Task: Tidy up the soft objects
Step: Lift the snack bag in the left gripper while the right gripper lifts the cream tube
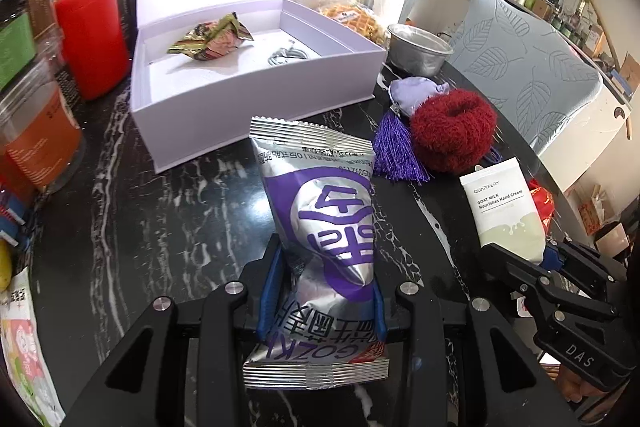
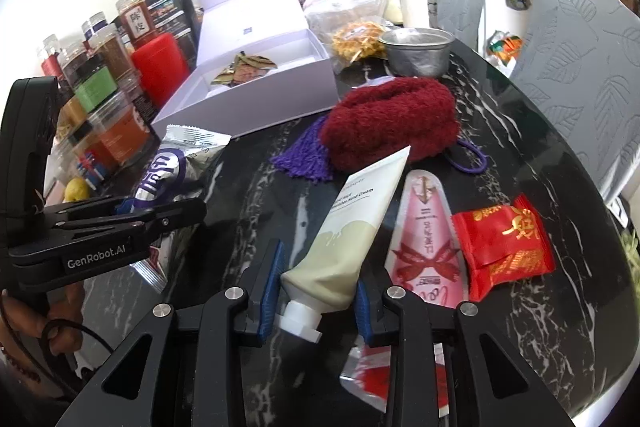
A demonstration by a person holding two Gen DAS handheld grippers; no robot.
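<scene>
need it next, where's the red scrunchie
On the table, behind the cream tube, beside the purple tassel and right of the white box.

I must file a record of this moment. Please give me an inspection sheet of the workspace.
Surface: black marble-pattern table, crowded.
Job's things: silver-and-purple foil snack packet; white hand cream tube; dark red fluffy scrunchie; purple tassel; red foil packet; pink sachet; open white box holding a crumpled wrapper.
Clutter: jars, metal bowl.
Grippers: left gripper shut on packet; right gripper shut on tube.
Cables: grey cord in box.
Surroundings: patterned chairs.
</scene>
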